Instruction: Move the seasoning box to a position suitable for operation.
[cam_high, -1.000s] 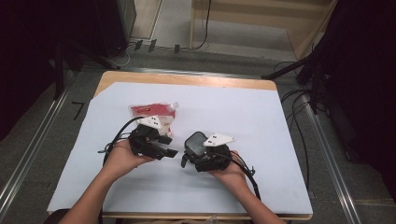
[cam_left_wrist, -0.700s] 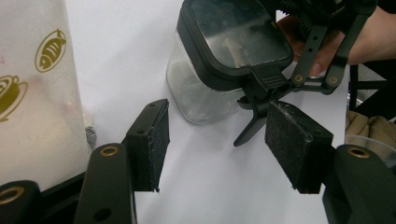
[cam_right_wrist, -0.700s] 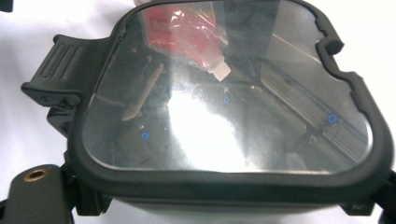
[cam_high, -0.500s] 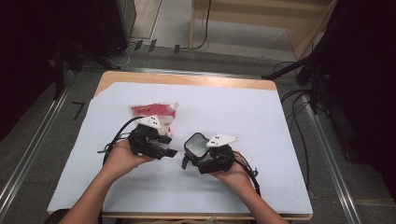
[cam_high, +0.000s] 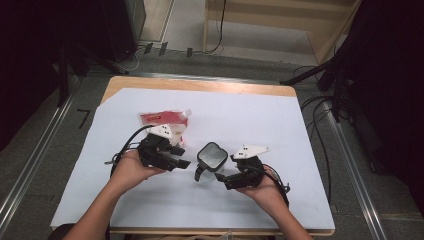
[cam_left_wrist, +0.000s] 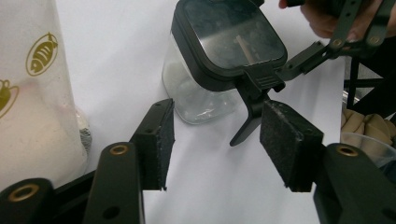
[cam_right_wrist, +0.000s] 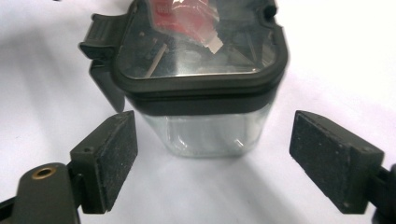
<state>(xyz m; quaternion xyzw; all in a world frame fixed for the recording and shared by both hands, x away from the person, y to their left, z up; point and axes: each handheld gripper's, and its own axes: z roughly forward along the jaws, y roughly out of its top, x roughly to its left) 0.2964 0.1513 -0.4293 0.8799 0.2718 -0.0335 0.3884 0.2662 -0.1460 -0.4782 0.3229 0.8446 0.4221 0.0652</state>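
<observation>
Barely begun: at frame centre the lidded jar (cam_high: 212, 156) stands ungrasped, left gripper (cam_left_wrist: 215, 140) and right gripper (cam_right_wrist: 212, 161) fingers both released.

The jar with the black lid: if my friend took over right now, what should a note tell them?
Left gripper: open, aimed at the jar's latch side, not touching it.
Right gripper: open, jaws either side of the jar, not yet closed on it.
The jar stands upright on the white table cover, lid on, its black latch tab sticking out and down.
A red-and-white pouch lies behind the left gripper.
Done: both grippers lined up.
Probably left: right grips the jar, left works the latch.
</observation>
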